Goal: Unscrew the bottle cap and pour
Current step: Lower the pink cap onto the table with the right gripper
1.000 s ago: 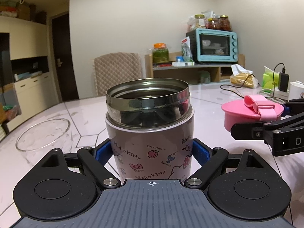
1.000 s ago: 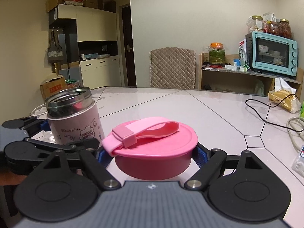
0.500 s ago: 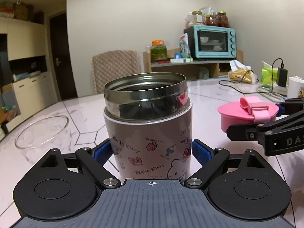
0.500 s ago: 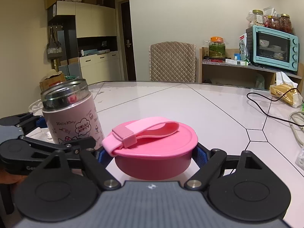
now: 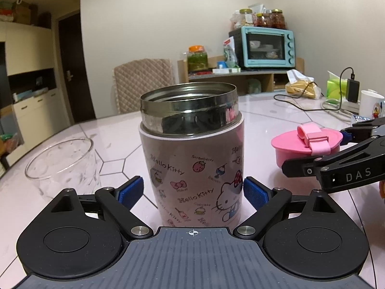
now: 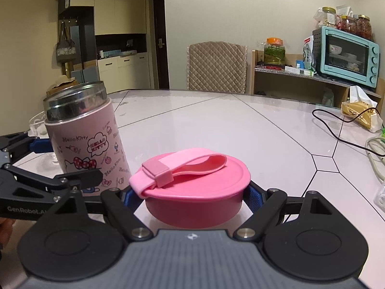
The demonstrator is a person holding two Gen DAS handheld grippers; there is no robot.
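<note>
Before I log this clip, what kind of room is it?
Most likely a home dining or kitchen area: a teal toaster oven topped with food jars, a quilted chair at a large table, and cream cabinets.

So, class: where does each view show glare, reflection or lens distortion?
Left wrist view: the flask's steel rim mirrors pink, and the doorway bows from fisheye. Right wrist view: the glossy table carries sheen, and the frame corners go dark.
</note>
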